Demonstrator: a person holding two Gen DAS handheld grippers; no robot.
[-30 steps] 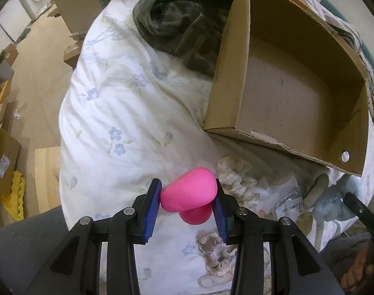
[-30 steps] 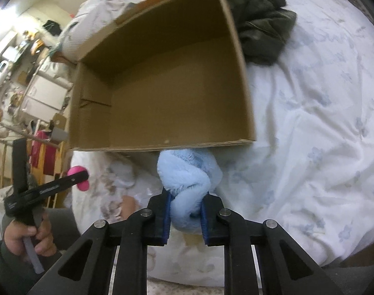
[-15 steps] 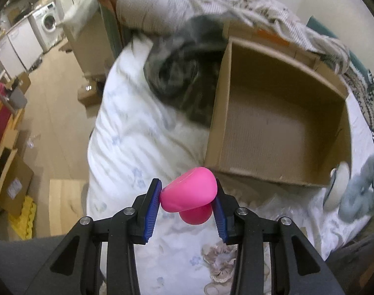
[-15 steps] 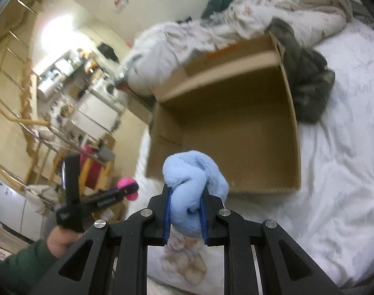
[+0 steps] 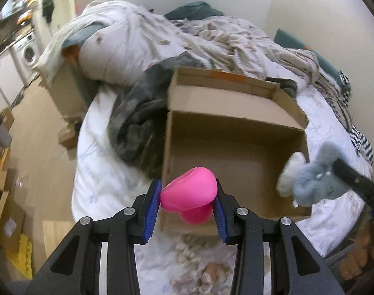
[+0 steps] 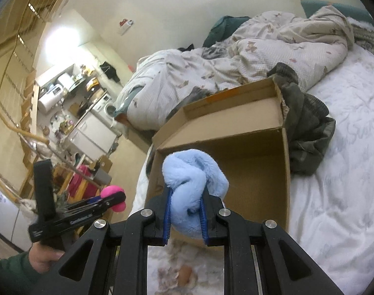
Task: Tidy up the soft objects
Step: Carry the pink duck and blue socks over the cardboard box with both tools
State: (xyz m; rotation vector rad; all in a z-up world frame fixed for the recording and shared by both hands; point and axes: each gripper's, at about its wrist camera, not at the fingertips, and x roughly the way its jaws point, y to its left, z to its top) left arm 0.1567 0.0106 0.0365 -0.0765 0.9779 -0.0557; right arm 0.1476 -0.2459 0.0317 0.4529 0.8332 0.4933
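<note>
Left gripper [image 5: 188,198] is clamped on a squishy pink mushroom-shaped toy [image 5: 189,193], right gripper [image 6: 185,211] squeezing a fluffy light-blue plush [image 6: 194,184], both by the open brown cardboard box's [image 5: 238,123] near edge on the bed.

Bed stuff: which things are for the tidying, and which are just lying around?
For the job: pink squishy toy in left tool, blue fluffy toy in right tool, cardboard box.
Lying around: dark jacket, crumpled duvet.

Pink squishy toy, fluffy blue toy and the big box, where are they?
pink squishy toy [image 5: 189,189], left wrist view, its rounded top.
fluffy blue toy [image 6: 194,174], right wrist view, its furry front.
cardboard box [image 5: 236,125], left wrist view, inner back wall.
</note>
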